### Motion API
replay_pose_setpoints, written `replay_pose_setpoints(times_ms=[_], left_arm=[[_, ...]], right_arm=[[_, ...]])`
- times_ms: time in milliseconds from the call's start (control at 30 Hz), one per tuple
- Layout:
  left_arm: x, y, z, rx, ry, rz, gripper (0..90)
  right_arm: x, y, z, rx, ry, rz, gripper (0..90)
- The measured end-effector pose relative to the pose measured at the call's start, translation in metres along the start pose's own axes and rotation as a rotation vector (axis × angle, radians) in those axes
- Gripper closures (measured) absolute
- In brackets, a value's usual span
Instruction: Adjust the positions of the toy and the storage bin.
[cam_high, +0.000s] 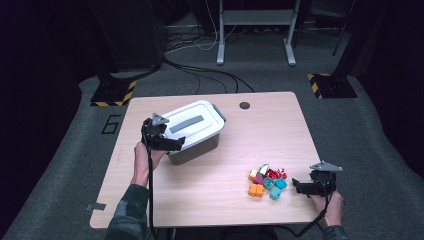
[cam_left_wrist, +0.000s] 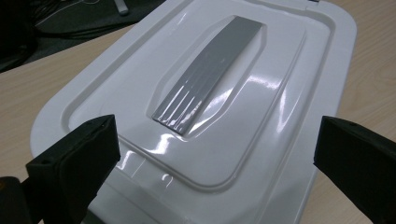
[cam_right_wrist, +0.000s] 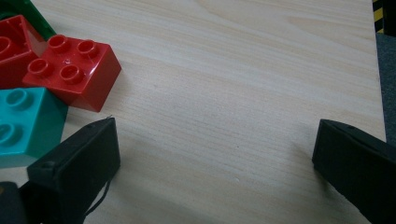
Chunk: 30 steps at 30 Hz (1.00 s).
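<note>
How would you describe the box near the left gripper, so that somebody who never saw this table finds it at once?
Start from the wooden table and look at its far left part, away from the pile of coloured blocks on the near right. There stands the storage box, right in front of the open left gripper. It is the biggest thing there, and its white lid has a grey strip along the middle.

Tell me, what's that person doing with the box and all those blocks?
A person holds a gripper in each hand at a wooden table. The left gripper hovers open over the white lid of a plastic box, which is closed. The right gripper, open too, sits beside a pile of colourful blocks without touching any. No block is picked up yet.
</note>
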<state>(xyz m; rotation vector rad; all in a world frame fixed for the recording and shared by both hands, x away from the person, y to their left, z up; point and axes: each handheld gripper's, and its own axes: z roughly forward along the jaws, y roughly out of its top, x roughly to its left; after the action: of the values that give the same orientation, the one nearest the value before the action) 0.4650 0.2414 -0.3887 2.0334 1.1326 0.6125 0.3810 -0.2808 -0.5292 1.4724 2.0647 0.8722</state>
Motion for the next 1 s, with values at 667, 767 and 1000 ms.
replay_pose_setpoints(times_ms=[667,767,1000], left_arm=[[0.004,0.028,0.029,0.057,-0.036,0.048,26.3],[0.004,0.03,0.031,0.06,-0.031,0.059,35.6],[0.008,0.035,0.037,0.075,-0.06,0.054,45.5]], right_arm=[[0.0,0.0,0.0,-0.003,0.0,0.001,0.8],[0.0,0.0,0.0,-0.003,0.0,0.001,0.8],[0.0,0.0,0.0,-0.003,0.001,0.0,1.0]])
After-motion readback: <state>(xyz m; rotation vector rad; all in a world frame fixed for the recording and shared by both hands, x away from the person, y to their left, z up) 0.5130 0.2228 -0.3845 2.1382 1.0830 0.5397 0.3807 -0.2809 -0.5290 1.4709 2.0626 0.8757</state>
